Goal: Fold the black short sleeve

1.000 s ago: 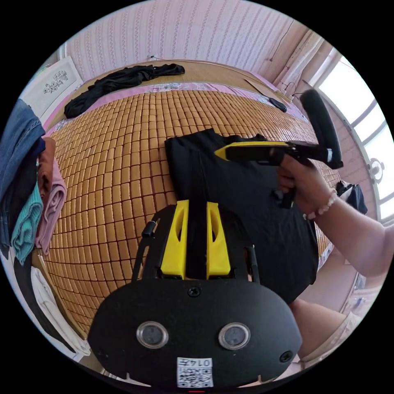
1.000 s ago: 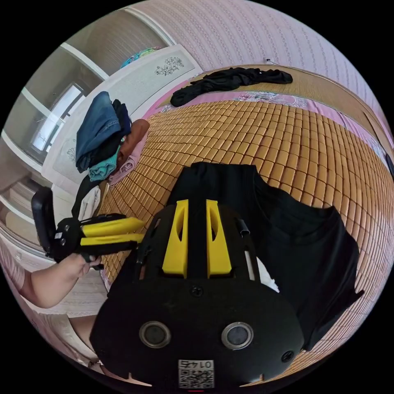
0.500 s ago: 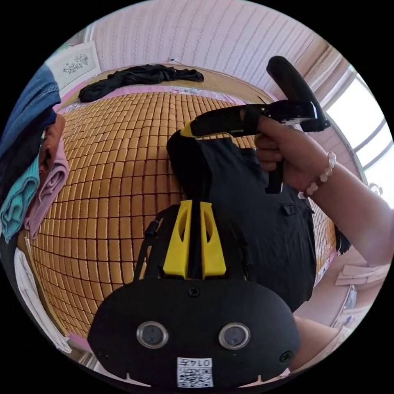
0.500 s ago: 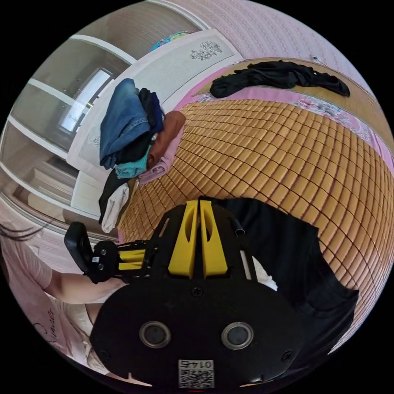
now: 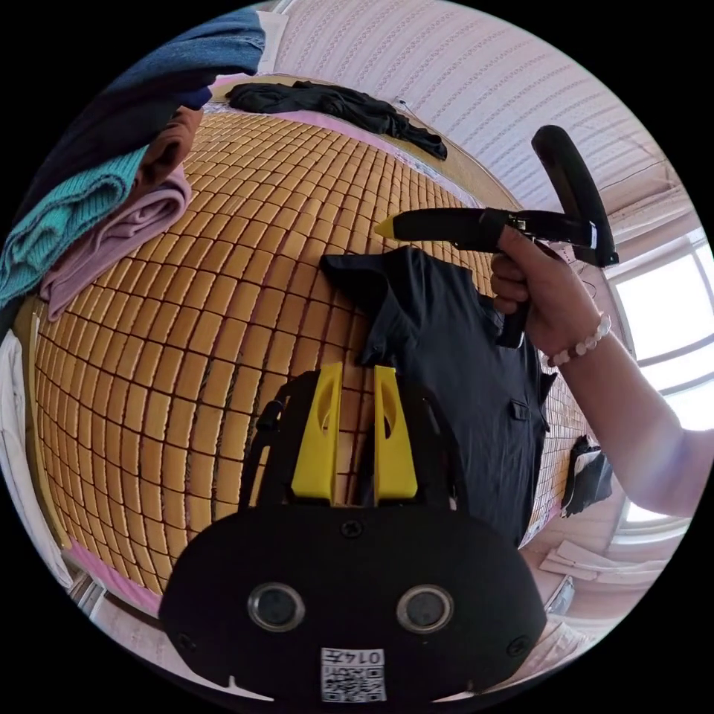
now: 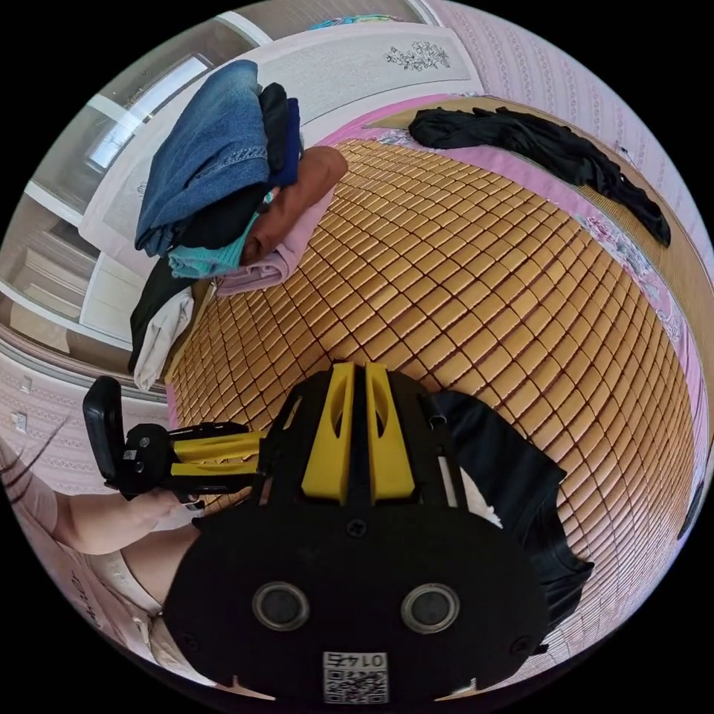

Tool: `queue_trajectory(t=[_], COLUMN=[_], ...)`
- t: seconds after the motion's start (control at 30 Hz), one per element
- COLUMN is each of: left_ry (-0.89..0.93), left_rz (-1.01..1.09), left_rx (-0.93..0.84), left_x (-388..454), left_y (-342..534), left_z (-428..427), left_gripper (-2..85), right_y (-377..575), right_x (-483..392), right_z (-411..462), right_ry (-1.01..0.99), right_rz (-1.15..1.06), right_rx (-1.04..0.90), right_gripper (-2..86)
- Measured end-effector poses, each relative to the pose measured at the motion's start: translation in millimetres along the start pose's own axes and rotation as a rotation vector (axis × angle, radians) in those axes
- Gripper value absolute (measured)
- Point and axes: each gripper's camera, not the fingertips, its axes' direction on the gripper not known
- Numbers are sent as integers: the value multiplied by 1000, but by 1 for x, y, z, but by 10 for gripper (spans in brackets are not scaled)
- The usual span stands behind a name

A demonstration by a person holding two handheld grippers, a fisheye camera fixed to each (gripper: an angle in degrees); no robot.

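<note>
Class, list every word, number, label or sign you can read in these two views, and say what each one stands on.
Left sticker, on the black left housing: a square code with a few digits above it; they appear mirrored and are not clearly legible.
Right sticker, on the black right housing: the same kind of code and digits, also not clearly legible.
No other text is legible.

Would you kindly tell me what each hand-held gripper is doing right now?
Left hand-held gripper: open, nothing between its jaws.
Right hand-held gripper: jaws nearly together, nothing visibly held.
</note>
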Motion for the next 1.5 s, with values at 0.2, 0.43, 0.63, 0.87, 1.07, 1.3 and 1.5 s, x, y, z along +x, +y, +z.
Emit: queue_trajectory(t=[0.2, 0.43, 0.63, 0.87, 1.07, 1.3, 1.5], left_ry=[2, -63, 71, 131, 27, 37, -81], left_rz=[-21, 74, 266, 418, 433, 324, 337], left_rx=[-52, -40, 123, 14, 1, -117, -181], left_x=[-5, 5, 35, 80, 102, 130, 162], left_y=[-17, -12, 7, 22, 19, 6, 5], left_z=[19, 16, -9, 3, 22, 69, 113], left_gripper=[73, 28, 1, 78, 82, 71, 62], right_y=[-13, -10, 68, 184, 139, 38, -21], right_x=[-31, -3, 64, 127, 105, 55, 6], right_z=[70, 56, -55, -62, -46, -21, 45], right_ry=[82, 34, -198, -146, -121, -47, 237], right_rz=[-88, -25, 248, 605, 476, 256, 91], right_rx=[-129, -11, 377, 301, 241, 190, -90], right_gripper=[65, 15, 12, 41, 61, 38, -6])
